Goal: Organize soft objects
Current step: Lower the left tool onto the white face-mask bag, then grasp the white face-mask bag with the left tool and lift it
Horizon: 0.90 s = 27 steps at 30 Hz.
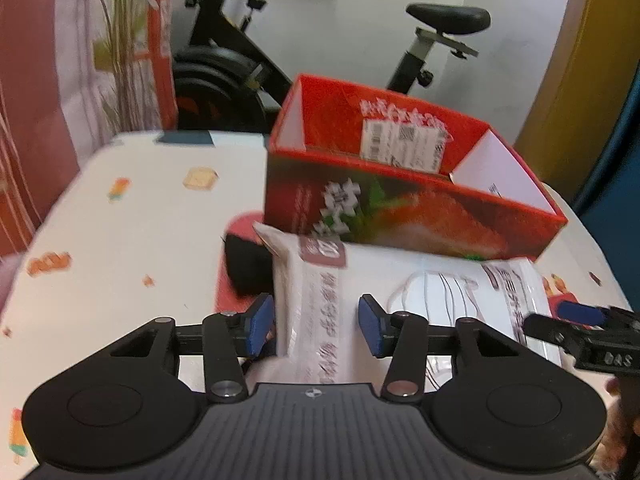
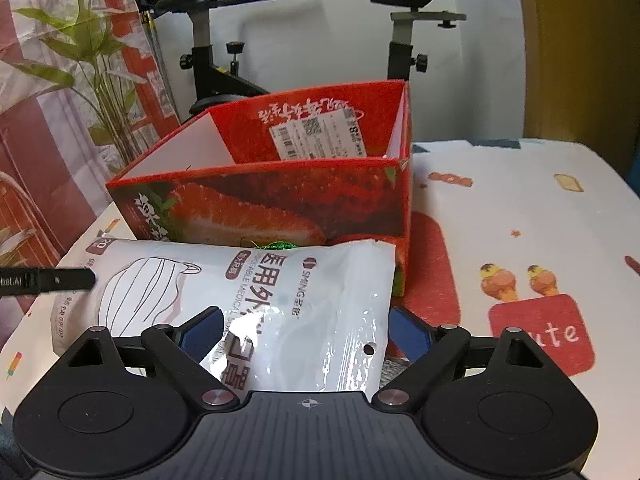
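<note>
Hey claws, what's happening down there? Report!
Left claw and right claw both open, straddling opposite ends of the mask pack. Pack flat on the table, not gripped. Red box right behind it, open top.

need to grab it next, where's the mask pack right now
In both wrist views the mask pack lies on the table, against the near wall of the red box, its ends between both hand-held grippers' pads.

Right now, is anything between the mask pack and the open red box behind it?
Nothing visible. The mask pack lies against the near wall of the red box, whose top is open; only that wall must be cleared.
</note>
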{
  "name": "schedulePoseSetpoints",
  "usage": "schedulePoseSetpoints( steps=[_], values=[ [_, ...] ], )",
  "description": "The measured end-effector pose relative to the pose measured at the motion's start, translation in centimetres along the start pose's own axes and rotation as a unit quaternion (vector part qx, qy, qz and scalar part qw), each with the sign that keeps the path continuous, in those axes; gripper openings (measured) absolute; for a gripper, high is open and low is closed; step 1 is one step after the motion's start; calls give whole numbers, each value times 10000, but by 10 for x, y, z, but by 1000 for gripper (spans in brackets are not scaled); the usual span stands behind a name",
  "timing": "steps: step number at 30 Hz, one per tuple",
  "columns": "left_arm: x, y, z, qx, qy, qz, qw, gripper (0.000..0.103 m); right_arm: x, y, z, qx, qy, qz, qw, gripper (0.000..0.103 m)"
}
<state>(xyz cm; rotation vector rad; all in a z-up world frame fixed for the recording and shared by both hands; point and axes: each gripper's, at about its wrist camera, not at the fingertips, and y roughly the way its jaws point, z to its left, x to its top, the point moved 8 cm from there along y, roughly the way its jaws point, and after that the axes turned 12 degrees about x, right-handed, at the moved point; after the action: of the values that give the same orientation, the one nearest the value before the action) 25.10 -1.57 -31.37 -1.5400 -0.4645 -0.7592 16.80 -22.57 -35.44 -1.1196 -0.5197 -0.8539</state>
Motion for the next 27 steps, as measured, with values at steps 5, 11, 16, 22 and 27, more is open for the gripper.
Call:
schedulePoseSetpoints(
  steps=[5,11,16,22,27],
  values=[
    [-9,5,-5,-102,110,72,9999,48,-3,11,-6,125,228,98,9996,86],
    [-9,10,-2,-143,-56,169,9997,49,-4,16,-8,301,336,139,9989,85],
    [-9,15,-1,-236,-208,273,9991,49,1,18,2,337,42,266,9991,77],
    [-9,22,-1,-279,-243,343,9987,49,4,26,8,489,-123,481,9976,78],
    [-5,22,-2,-392,-138,421,9983,48,5,27,11,529,-211,651,9962,71]
  ],
)
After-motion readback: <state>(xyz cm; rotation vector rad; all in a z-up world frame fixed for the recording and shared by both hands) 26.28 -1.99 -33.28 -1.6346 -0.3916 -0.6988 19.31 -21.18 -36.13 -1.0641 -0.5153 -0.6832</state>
